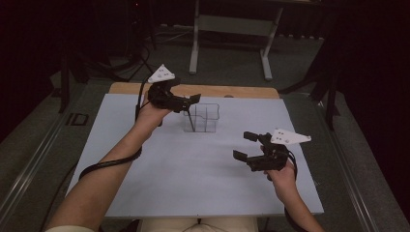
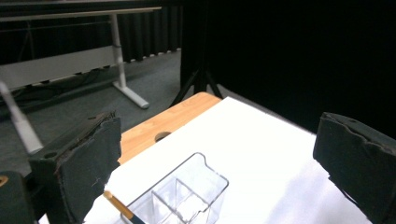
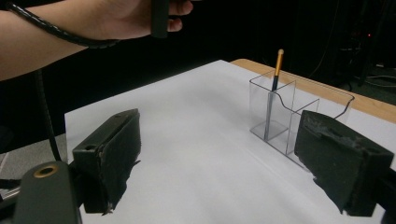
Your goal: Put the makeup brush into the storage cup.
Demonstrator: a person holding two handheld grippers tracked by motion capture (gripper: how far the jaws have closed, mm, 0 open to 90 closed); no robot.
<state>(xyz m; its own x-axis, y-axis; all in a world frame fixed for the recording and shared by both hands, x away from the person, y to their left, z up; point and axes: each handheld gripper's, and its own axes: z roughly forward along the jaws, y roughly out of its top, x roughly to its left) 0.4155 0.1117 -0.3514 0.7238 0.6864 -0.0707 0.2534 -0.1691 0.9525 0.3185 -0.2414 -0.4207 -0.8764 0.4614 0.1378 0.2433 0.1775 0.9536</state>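
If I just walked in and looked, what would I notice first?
Probably the clear plastic holder standing near the far edge of the white table, with one pen with a gold top standing up in a corner compartment. Next, the two black grippers: the left gripper hangs open right beside the holder, and the right gripper is open too, over bare table nearer the person.

High view overhead looking forward, gripper views low and close, all sharing the clear organizer [image 1: 203, 117], white table [image 1: 193, 183]
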